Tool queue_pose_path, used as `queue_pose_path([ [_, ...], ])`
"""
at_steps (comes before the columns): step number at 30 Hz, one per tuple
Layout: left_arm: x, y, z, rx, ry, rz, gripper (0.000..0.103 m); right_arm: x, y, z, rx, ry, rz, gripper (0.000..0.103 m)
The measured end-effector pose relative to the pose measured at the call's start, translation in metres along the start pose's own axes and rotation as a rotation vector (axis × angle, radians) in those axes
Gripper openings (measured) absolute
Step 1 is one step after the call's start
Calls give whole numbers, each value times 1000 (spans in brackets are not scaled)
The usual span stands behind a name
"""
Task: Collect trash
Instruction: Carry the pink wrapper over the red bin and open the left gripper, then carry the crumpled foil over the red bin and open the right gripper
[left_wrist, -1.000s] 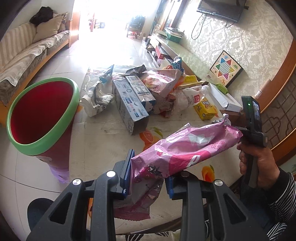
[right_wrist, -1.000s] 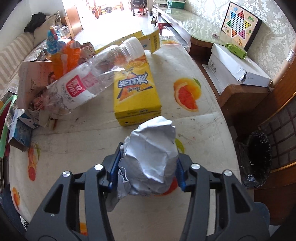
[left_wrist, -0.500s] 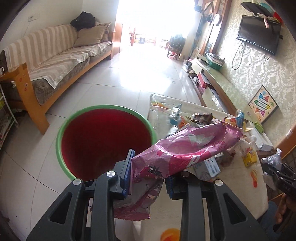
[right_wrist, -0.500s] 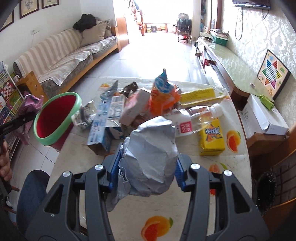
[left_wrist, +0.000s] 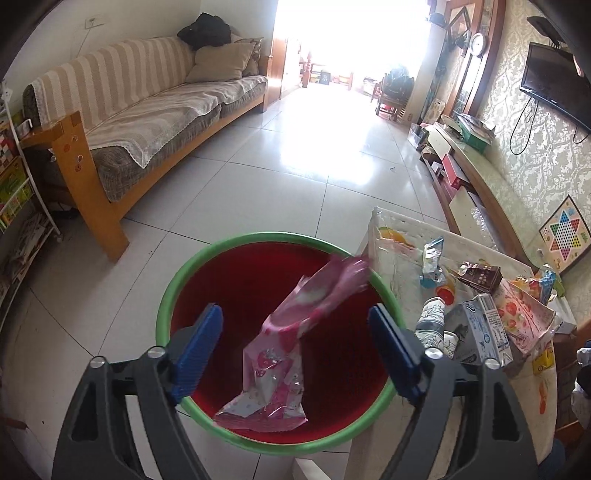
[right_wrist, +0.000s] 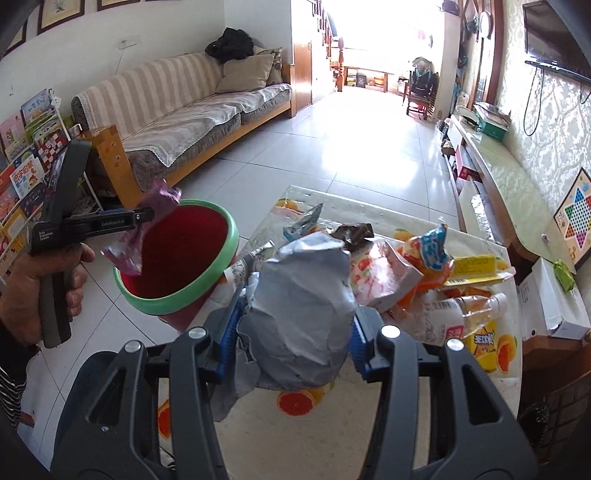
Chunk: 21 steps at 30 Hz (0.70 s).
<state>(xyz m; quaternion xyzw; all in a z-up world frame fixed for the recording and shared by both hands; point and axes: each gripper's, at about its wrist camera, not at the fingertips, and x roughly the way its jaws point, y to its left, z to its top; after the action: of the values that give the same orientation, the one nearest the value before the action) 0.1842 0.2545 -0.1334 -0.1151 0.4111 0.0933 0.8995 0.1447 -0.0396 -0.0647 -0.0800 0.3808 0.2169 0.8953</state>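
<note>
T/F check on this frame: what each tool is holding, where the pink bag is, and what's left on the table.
1. The left tool is open. True.
2. The pink snack bag is clamped between the left tool's pads. False: it hangs loose between the spread pads, over the mouth of the red bin.
3. The right tool is shut on the crumpled grey paper. True.
4. The crumpled grey paper is already inside the red bin. False: the right tool holds it over the table.
5. A plastic bottle lies on the table. True.
</note>
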Motion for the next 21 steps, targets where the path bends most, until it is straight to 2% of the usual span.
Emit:
queue_pose_path([
  [5,-13,12,-10,-17,-28,23,95,17,24,16,-34,-9,32,48],
  [11,-37,44,-24,-93,-78,25,95,46,58,43,-72,-20,94,48],
  [13,-45,53,-29,-108,-92,49,95,58,71,52,-89,-23,119,48],
  [21,-67,88,-50,-170,-102,78,95,109,131,79,-161,19,171,48],
])
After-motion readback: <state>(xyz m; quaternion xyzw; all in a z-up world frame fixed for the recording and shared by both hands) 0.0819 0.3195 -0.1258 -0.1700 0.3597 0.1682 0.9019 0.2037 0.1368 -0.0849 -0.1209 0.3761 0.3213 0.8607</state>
